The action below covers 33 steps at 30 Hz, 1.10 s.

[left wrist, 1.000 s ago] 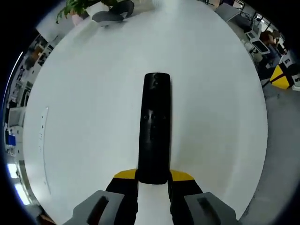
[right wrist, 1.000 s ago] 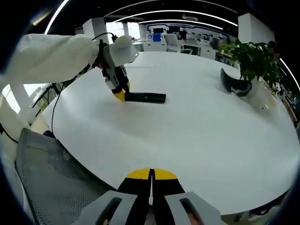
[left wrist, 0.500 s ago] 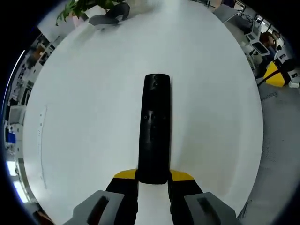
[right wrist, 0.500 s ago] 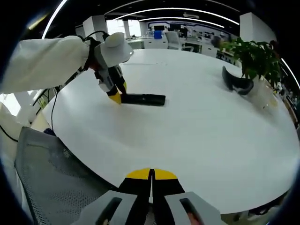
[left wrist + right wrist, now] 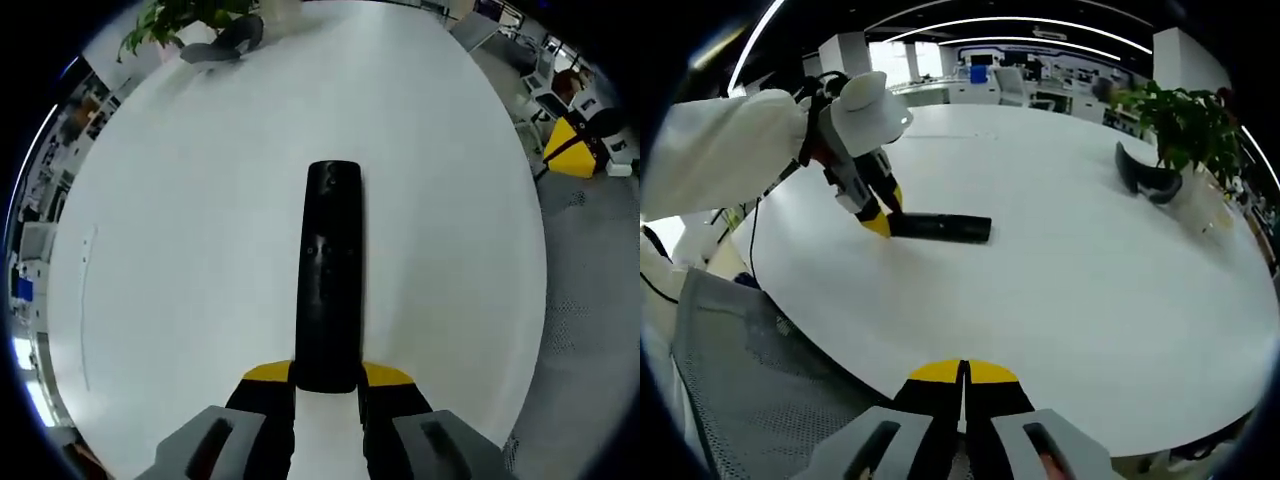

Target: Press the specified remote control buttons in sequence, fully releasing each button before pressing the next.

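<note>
A long black remote control (image 5: pixel 329 275) lies on the round white table (image 5: pixel 180 250), its near end between the yellow tips of my left gripper (image 5: pixel 328 378), which is shut on it. In the right gripper view the same remote control (image 5: pixel 940 227) lies flat at the table's left side, with the left gripper (image 5: pixel 880 220) clamped on its left end and a white sleeve (image 5: pixel 720 150) behind it. My right gripper (image 5: pixel 963 378) hangs shut over the table's near edge, holding nothing, far from the remote.
A black curved headset (image 5: pixel 1145 175) and a potted plant (image 5: pixel 1180 120) stand at the table's far right. A grey mesh chair (image 5: pixel 740 380) sits low at left, close to the table edge. A yellow object (image 5: pixel 570 150) stands on the floor beyond the table.
The left gripper and the remote have shifted slightly toward the near left of the table in the right gripper view, and the left arm has lowered. The right gripper stays put.
</note>
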Each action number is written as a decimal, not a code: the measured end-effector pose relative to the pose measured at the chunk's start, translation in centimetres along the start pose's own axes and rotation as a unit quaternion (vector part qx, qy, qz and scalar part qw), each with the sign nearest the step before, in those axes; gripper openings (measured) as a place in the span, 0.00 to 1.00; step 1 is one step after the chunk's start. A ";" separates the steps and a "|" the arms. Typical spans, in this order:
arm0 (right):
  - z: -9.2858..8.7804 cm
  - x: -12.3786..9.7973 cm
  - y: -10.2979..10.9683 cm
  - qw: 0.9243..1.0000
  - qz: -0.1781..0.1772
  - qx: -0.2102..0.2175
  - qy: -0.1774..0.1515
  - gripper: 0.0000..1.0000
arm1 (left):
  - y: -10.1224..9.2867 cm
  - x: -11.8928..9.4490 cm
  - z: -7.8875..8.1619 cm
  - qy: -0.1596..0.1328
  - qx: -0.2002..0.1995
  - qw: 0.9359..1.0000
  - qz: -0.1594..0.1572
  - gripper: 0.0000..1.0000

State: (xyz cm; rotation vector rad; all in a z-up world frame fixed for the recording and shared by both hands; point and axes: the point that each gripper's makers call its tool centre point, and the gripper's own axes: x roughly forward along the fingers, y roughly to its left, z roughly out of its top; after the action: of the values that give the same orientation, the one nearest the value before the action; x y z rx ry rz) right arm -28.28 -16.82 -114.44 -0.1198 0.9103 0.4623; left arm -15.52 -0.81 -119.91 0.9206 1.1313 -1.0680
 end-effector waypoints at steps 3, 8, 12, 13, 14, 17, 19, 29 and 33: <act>-0.1 0.0 0.2 1.000 0.006 -0.003 0.003 0.00 | -0.7 -0.1 -0.1 -0.010 -0.005 1.000 0.000 0.23; 0.0 -0.1 0.5 1.000 0.012 -0.003 0.001 0.00 | -1.8 -0.3 -0.1 -0.018 -0.004 1.000 0.000 0.23; 0.2 -0.1 0.7 1.000 0.019 0.001 -0.002 0.00 | -2.5 -0.4 -0.2 -0.027 -0.010 1.000 0.000 0.23; 0.2 -0.1 0.7 1.000 0.020 0.001 -0.003 0.00 | -2.7 -0.4 -0.2 -0.029 -0.010 1.000 0.000 0.23; 0.2 -0.2 0.7 1.000 0.020 0.001 -0.004 0.00 | -2.9 -0.4 -0.3 -0.033 -0.009 0.999 -0.001 0.23; 0.2 -0.1 0.7 1.000 0.020 0.001 -0.004 0.00 | -3.6 -0.5 -0.3 -0.037 -0.011 0.999 -0.002 0.23; 0.2 -0.1 0.7 1.000 0.018 0.000 -0.001 0.00 | -4.2 -0.5 -0.3 -0.038 -0.007 0.999 -0.002 0.23; 0.2 -0.1 0.6 1.000 0.016 -0.002 -0.001 0.00 | -7.2 -0.6 -0.5 -0.036 0.020 0.999 -0.010 0.23; 0.0 -0.1 0.6 1.000 0.015 -0.003 0.002 0.00 | -8.3 -0.6 -0.5 -0.036 0.028 0.999 -0.012 0.23</act>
State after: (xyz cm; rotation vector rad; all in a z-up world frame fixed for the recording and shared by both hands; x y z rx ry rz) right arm -28.57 -16.32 -114.26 -0.1141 0.9158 0.4925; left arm -23.73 -2.24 -119.70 0.9062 1.0598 -1.1487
